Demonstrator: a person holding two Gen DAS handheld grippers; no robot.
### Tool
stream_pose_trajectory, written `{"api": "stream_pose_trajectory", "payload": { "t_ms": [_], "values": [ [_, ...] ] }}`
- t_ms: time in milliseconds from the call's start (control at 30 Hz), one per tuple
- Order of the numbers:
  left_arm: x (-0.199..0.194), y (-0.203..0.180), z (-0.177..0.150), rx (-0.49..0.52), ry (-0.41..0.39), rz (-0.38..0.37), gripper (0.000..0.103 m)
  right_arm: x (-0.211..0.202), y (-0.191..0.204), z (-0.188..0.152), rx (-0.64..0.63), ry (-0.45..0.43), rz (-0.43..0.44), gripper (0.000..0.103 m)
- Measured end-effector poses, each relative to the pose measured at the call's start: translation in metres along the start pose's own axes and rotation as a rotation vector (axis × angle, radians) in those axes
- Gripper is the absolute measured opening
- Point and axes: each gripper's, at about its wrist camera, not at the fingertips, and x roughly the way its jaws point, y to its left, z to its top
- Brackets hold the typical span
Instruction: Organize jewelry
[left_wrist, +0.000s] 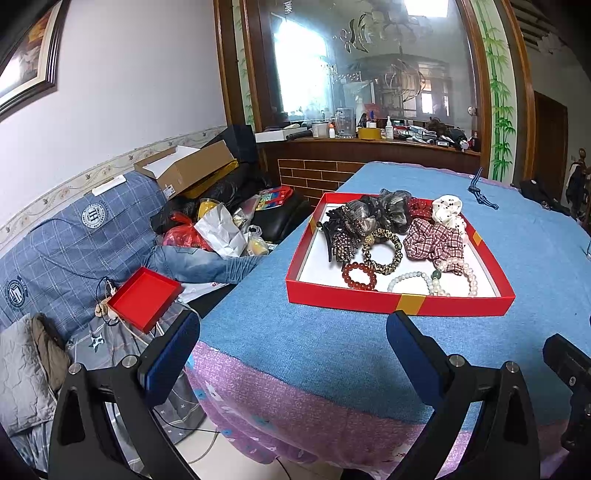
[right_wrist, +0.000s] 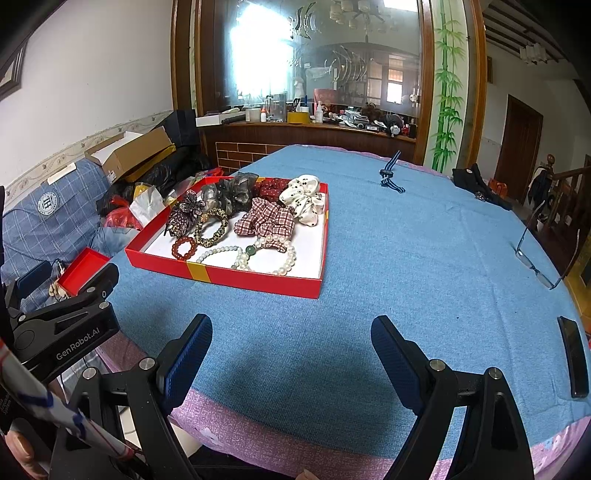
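A shallow red tray (left_wrist: 347, 295) (right_wrist: 266, 282) with a white floor sits on the blue tablecloth. It holds several scrunchies, a dark hair claw (left_wrist: 341, 236), a leopard bangle (left_wrist: 384, 254), a red bead bracelet (left_wrist: 359, 276) (right_wrist: 183, 247) and pearl bracelets (left_wrist: 458, 275) (right_wrist: 277, 254). My left gripper (left_wrist: 293, 332) hovers open at the table's near left edge, short of the tray, nothing between its fingers. My right gripper (right_wrist: 291, 336) stands open over bare cloth in front of the tray, empty too. The left gripper's body (right_wrist: 62, 332) shows at the left of the right wrist view.
A small red lid (left_wrist: 146, 297) (right_wrist: 83, 271) lies on the cluttered sofa left of the table. Glasses (right_wrist: 543, 258), a black phone (right_wrist: 572, 354) and a striped strap (right_wrist: 389, 177) lie on the cloth to the right. A wooden counter with bottles stands behind.
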Motion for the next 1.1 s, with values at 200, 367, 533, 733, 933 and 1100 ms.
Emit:
{"api": "stream_pose_trajectory", "payload": {
  "t_ms": [200,367,533,733,933,1100],
  "values": [
    [0.0,0.0,0.0,0.0,-0.001,0.0,0.101,0.002,0.0,-0.004,0.0,0.004,0.001,0.091],
    [0.0,0.0,0.0,0.0,0.0,-0.001,0.101,0.002,0.0,-0.003,0.001,0.004,0.002,0.091],
    [0.0,0.0,0.0,0.0,-0.001,0.0,0.101,0.002,0.0,-0.003,0.001,0.004,0.002,0.091],
    [0.0,0.002,0.0,0.003,-0.007,-0.002,0.101,0.003,-0.001,-0.005,0.006,0.009,0.003,0.091],
    [-0.001,0.002,0.014,0.011,-0.022,-0.033,0.101,0.006,-0.018,-0.004,0.048,0.026,-0.001,0.091],
    [-0.011,-0.048,0.042,0.074,-0.035,-0.162,0.101,0.006,-0.082,0.01,0.184,0.028,-0.06,0.091]
  ]
}}
